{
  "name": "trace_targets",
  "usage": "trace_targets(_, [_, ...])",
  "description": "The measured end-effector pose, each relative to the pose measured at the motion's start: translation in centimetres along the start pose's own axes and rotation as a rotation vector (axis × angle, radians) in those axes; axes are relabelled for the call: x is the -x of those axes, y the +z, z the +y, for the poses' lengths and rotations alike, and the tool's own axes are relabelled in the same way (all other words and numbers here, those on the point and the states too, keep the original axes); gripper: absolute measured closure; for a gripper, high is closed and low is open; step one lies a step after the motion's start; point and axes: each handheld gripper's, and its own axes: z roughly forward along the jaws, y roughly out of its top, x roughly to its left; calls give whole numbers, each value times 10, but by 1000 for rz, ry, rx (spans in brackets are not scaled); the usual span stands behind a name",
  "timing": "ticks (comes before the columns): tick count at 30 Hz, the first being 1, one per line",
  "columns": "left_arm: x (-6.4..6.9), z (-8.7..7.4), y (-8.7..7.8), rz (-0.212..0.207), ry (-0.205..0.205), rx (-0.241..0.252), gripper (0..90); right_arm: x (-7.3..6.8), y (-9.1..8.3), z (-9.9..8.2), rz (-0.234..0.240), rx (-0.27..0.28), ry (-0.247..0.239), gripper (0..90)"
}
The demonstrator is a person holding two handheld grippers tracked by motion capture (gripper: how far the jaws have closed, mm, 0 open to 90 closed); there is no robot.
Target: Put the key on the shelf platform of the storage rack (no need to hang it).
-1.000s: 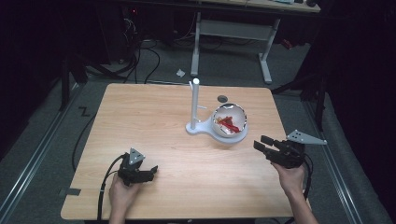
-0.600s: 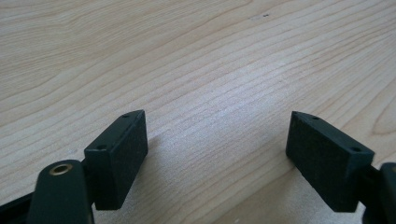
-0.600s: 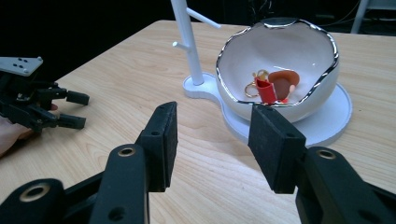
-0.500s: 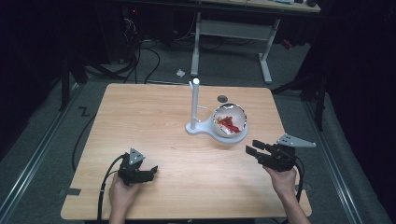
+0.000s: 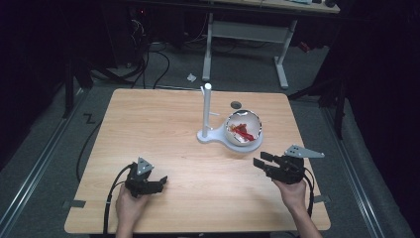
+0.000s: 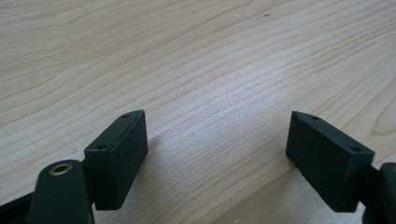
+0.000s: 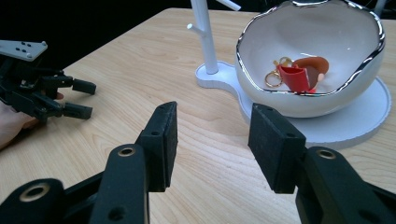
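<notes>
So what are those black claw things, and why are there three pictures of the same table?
Those claws are grippers, pinching tools with two jaws each. A person holds one in each hand. One picture comes from a camera high above the wooden table. There you see the left gripper and the right gripper. The other two pictures come from little cameras riding on the grippers, looking out between their own black jaws.

On the table stands a white jewellery stand with a thin post and a round base. A white bowl with a shiny wavy rim sits on that base. Inside lie a small red charm and a gold ring.

Both grippers are open and hold nothing.
</notes>
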Motion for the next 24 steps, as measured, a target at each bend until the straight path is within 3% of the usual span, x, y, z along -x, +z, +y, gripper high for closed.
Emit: trace_targets(24, [0, 0, 0, 0, 2, -1, 211, -6, 25, -18, 16, -39, -5, 520])
